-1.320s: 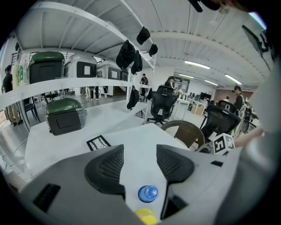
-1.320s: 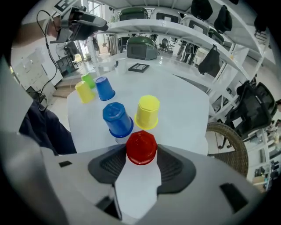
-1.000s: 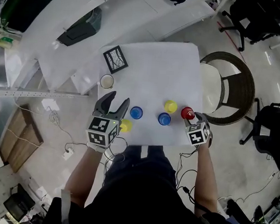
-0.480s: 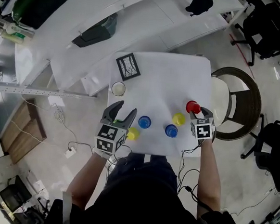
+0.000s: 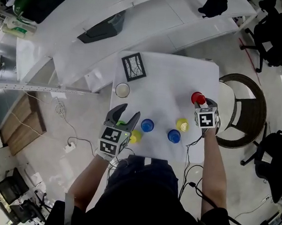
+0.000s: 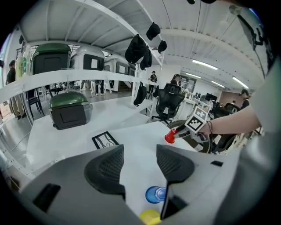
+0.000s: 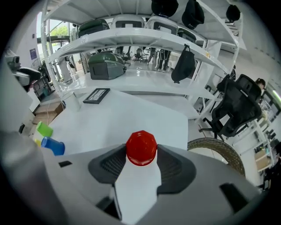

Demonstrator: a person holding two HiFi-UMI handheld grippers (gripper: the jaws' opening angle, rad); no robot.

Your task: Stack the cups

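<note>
While the right claw point(image 5: 201, 101) clamps the red plastic cup point(image 5: 197, 97), the nearer yellow plastic cup point(image 5: 182, 124) lies just lower-left of it; the left claw point(image 5: 123, 117) stands open, empty.

I count six coloured cups: one red cup point(image 7: 141, 148), one green cup point(image 7: 44, 129), two blue, a first blue cup point(image 5: 147, 125) and a second blue cup point(image 5: 173, 135), and two yellow, a first yellow cup point(image 5: 135, 136) and a second yellow cup point(image 5: 182, 124). I also count one white cup point(image 5: 122, 90), one black-framed card point(image 5: 134, 67) and one wicker chair point(image 5: 231, 109).
</note>
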